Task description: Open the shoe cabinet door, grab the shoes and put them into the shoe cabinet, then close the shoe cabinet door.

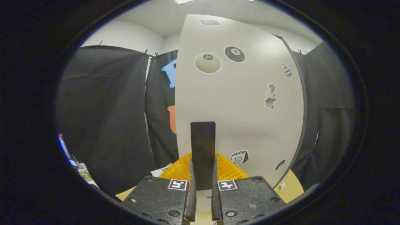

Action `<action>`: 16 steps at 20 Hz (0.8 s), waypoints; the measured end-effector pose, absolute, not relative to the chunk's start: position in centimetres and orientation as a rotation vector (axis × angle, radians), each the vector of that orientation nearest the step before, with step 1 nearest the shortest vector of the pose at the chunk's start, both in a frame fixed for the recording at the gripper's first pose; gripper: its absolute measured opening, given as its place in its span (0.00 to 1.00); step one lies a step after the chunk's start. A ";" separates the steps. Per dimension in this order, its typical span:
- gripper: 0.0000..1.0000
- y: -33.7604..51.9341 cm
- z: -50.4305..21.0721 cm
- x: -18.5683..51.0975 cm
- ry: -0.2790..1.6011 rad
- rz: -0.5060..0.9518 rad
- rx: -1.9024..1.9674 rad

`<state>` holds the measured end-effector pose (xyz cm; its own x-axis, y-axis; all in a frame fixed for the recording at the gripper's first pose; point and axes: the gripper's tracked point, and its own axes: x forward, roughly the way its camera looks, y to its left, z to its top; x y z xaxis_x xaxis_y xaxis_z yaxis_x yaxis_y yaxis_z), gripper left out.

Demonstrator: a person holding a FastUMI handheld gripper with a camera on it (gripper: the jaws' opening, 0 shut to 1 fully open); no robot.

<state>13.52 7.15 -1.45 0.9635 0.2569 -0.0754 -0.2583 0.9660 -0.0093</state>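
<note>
The shoe cabinet door (243, 103) is a pale panel with several stickers, standing upright right in front of me. A dark flat handle (203, 137) sticks out from its lower part. My gripper (203, 161) is shut on this handle, with one finger pressed on each side of it. The door's dark right edge (302, 118) curves down beside the panel. I cannot see the inside of the cabinet from here.
A yellow ribbed thing (231, 168) lies low, just behind the fingers, at the foot of the door. A light wooden surface (293, 187) runs beneath. Papers (161, 171) lie to the left. Black cloth (103, 118) hangs on both sides.
</note>
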 end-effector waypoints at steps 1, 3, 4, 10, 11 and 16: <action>0.22 6.6 -1.6 12.8 0.073 0.271 -0.020; 0.22 5.7 -1.7 11.4 0.068 0.287 -0.021; 0.22 5.1 -1.7 10.7 0.068 0.293 -0.023; 0.21 1.3 -2.1 6.6 0.059 0.342 -0.035; 0.21 0.4 -2.2 6.2 0.061 0.345 -0.030; 0.21 -3.5 -1.9 4.1 0.051 0.328 -0.041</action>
<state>4.11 -3.48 -1.89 0.9453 0.3213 -0.0568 -0.3234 0.9457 -0.0317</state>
